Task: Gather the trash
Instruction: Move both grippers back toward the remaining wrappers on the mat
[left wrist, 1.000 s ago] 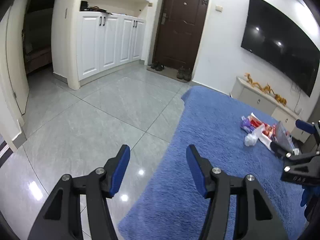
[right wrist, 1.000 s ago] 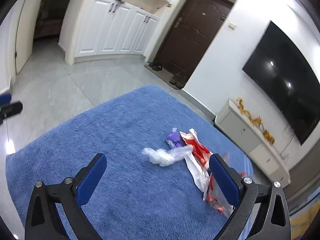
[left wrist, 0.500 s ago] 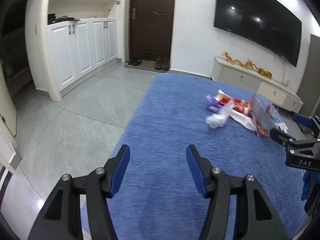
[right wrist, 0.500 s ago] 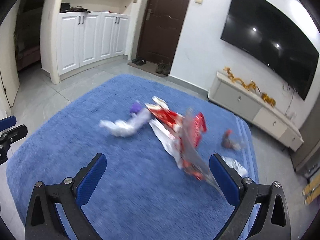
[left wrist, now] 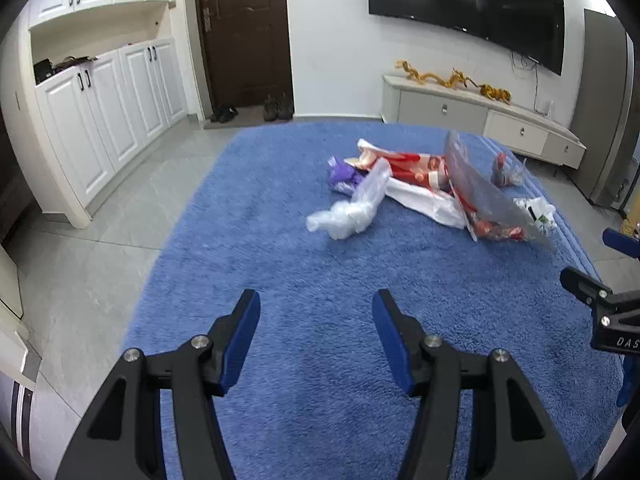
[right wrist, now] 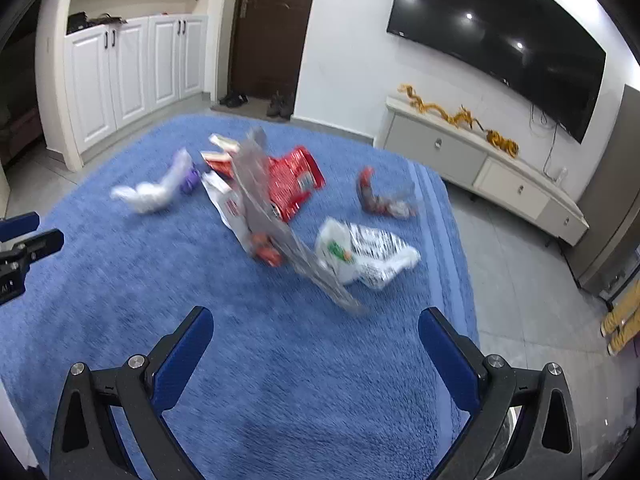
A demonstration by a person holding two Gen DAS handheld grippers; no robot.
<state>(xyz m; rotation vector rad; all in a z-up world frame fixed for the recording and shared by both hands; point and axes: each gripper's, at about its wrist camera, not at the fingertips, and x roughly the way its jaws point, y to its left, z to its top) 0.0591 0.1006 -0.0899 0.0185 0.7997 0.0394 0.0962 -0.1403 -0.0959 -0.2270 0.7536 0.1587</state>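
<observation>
Both cameras have swung toward the scattered wrappers: the crumpled clear plastic bag and red foil snack packet now lie mid-frame on the blue shaggy rug. Left gripper and right gripper hover spread wide, empty. White TV console stands upper right.

Blue rug on grey tile floor. On the rug, trash clustered toward its far right part: crumpled clear plastic, purple wrapper just behind it, touching. Red-white wrapper beside those, white bag under its near edge. Clear sheet tilted up over a red packet. Printed white bag nearest the rug's right edge; small red-clear wrapper apart, further back. Shoes on the floor by the door.
</observation>
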